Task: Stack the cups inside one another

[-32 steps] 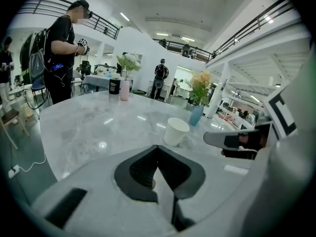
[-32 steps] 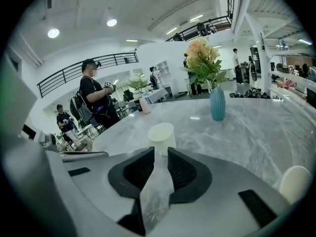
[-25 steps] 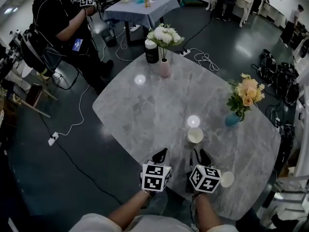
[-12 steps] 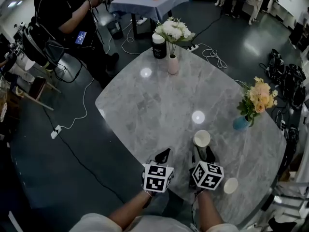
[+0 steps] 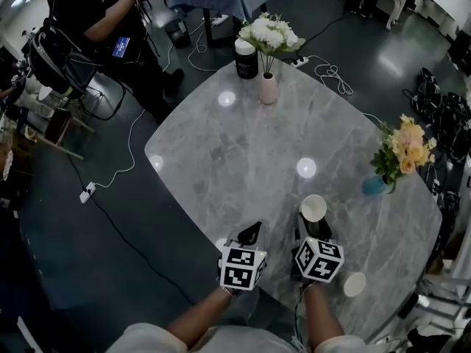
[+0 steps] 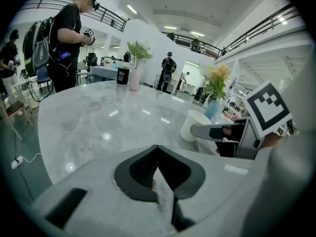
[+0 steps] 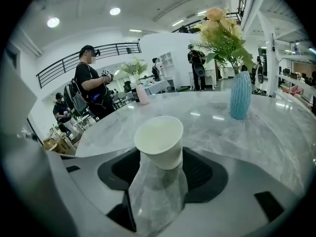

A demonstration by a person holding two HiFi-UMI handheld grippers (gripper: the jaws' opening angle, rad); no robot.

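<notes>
A white paper cup point(image 5: 313, 207) stands upright on the grey marble table point(image 5: 243, 160), near its front right. My right gripper point(image 5: 313, 223) reaches it from the near side. In the right gripper view the cup point(image 7: 159, 135) sits between the tips of my right gripper point(image 7: 159, 157). Its jaws have just been opening and do not press on the cup. A second white cup point(image 5: 354, 284) stands further right, by the table edge. My left gripper point(image 5: 249, 234) hovers to the left with jaws shut and empty point(image 6: 157, 149). From there the first cup point(image 6: 196, 126) shows at the right.
A blue vase with orange flowers point(image 5: 377, 185) stands at the table's right. A pink vase with white flowers point(image 5: 268, 88) and a black jar point(image 5: 246, 59) stand at the far end. A person point(image 5: 96, 28) stands beyond the table's left. Cables lie on the floor.
My right gripper has moved forward to the cup and its jaws have opened around it. The left gripper has barely moved.
</notes>
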